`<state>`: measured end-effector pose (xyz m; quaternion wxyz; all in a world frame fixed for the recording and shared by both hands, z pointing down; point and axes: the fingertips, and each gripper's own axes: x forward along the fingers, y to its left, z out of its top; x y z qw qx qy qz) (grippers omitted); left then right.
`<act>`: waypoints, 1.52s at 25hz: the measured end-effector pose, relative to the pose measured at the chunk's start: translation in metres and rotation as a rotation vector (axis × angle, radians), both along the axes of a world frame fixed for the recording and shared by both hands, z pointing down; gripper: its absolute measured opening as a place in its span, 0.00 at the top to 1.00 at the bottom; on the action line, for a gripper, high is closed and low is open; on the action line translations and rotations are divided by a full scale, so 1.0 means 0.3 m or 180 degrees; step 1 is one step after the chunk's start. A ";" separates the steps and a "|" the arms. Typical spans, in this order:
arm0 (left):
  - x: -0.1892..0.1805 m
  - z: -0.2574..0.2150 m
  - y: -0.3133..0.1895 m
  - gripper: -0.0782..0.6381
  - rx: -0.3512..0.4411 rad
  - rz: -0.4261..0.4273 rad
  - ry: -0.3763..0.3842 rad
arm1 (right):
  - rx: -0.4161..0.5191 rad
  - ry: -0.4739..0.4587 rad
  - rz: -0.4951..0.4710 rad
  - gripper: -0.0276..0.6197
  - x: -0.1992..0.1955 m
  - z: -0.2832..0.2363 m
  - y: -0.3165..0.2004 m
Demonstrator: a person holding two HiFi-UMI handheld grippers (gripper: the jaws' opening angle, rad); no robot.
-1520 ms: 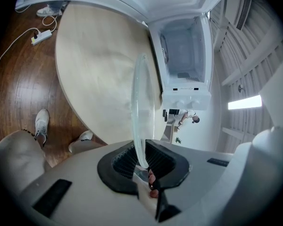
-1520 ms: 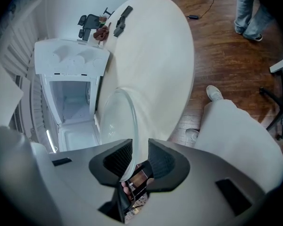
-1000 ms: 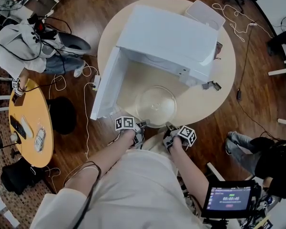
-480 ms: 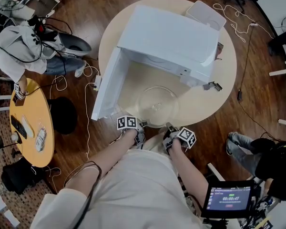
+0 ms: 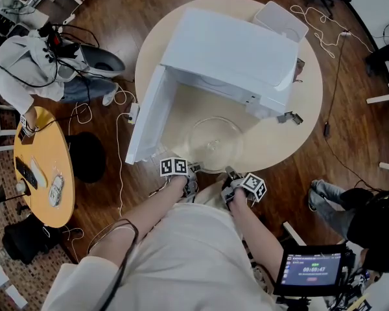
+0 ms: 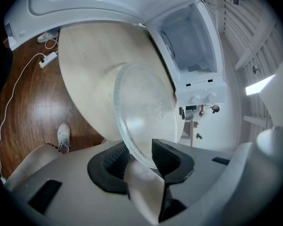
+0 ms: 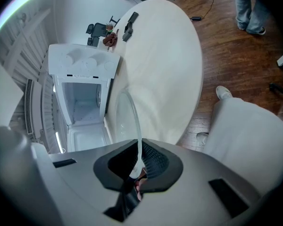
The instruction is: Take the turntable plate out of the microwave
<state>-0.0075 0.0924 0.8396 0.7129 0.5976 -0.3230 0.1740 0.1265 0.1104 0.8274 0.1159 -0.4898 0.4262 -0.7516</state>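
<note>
Where a round wooden table (image 5: 298, 131) fills the middle of the head view, a white microwave (image 5: 227, 50) stands on it with its door (image 5: 142, 118) swung open. The clear glass turntable plate (image 5: 212, 144) is outside, over the table's near edge. The right gripper (image 7: 137, 161) pinches its rim. The left gripper (image 6: 137, 157) has just been opening, its jaws loose around the rim.

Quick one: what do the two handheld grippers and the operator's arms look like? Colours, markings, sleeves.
The left gripper and right gripper match: pale grey moulded shells, black jaws with cross-hatched pads. Each carries a white cube printed with black square markers. The operator wears an off-white top; forearms are bare. A thin black cable loops by the left arm.
</note>
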 end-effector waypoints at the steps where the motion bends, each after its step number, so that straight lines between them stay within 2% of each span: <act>1: -0.003 0.000 -0.002 0.71 0.0016 0.0016 -0.0027 | 0.0003 -0.0003 -0.0004 0.91 -0.002 -0.002 -0.002; 15: -0.035 0.002 -0.001 0.63 0.0098 0.0268 -0.0229 | 0.0010 0.0062 -0.0096 0.91 -0.008 -0.019 -0.006; 26: -0.056 0.004 0.004 0.63 0.0080 0.0195 -0.0141 | 0.0023 0.0134 -0.0133 0.91 0.008 -0.014 -0.014; 38: -0.087 0.000 -0.003 0.63 0.0122 0.0200 -0.0289 | -0.0053 0.0255 -0.0212 0.91 0.043 0.015 -0.024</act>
